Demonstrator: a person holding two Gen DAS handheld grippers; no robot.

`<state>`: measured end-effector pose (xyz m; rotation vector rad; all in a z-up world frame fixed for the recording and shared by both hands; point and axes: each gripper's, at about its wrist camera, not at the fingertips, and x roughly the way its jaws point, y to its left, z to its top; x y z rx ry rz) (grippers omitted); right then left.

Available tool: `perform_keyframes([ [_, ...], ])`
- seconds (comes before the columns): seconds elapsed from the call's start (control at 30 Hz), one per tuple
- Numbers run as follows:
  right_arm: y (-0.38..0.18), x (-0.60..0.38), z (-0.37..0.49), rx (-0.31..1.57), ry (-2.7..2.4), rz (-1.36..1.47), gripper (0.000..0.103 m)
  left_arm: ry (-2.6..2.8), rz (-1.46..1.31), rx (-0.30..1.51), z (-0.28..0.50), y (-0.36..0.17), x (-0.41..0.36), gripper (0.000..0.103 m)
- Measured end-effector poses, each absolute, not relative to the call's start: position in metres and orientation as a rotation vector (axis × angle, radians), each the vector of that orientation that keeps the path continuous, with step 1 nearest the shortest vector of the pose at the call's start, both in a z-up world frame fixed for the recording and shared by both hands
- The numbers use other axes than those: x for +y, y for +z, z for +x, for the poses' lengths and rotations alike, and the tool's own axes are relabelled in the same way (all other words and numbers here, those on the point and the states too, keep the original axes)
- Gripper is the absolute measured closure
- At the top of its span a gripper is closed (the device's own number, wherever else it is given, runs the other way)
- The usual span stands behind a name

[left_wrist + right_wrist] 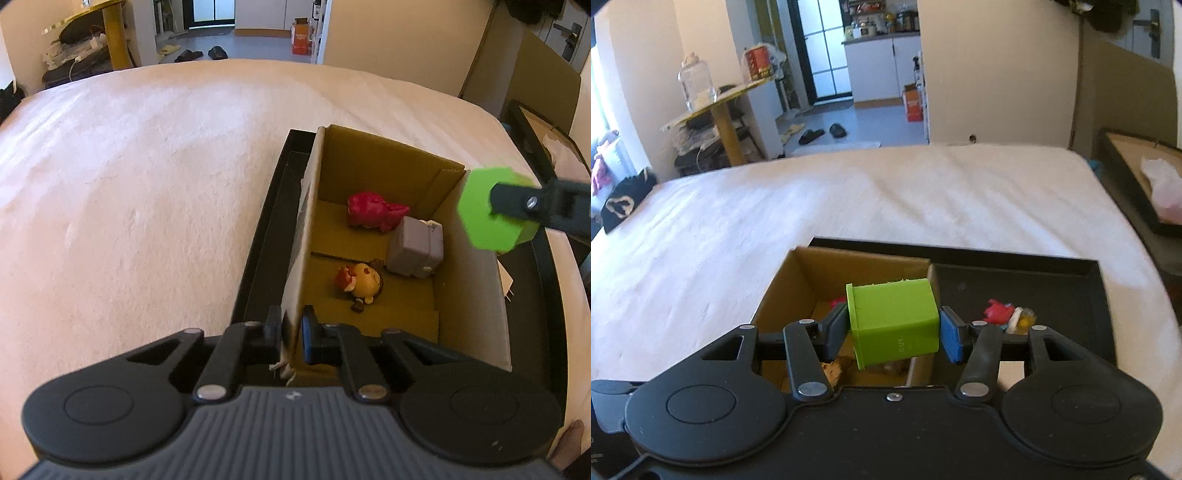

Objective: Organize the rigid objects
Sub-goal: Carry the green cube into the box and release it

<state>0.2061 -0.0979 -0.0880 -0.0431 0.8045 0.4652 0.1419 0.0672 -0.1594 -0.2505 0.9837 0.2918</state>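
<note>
A cardboard box [476, 295] stands in a black tray [258, 251] on the white bed. In the box lie a red toy [373, 211], a grey block [415, 246] and a small yellow figure [364, 281]. My left gripper [291, 332] is shut on the box's near left wall. My right gripper [894, 328] is shut on a green cup [894, 321], held on its side above the box's right wall; the cup also shows in the left wrist view [487, 210]. Small red and yellow toys [1008, 314] lie in the tray right of the box.
The white bed [129, 184] spreads wide to the left and beyond the tray. A second black tray with a plastic bag [1160, 192] sits off the bed's right side. A yellow table [720, 107] and floor clutter stand beyond the bed.
</note>
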Motion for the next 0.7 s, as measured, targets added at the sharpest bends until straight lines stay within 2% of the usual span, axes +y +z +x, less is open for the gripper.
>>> perform_keyframes([
  [0.53,-0.103,-0.056,0.208,0.883,0.493,-0.021,0.052,0.265,-0.297,0.971,0.14,-0.161,0.076,0.093],
  [0.7,-0.1,-0.043,0.21,0.88,0.513,0.021,0.048,0.258,-0.3,0.965,0.138,-0.161,0.076,0.092],
])
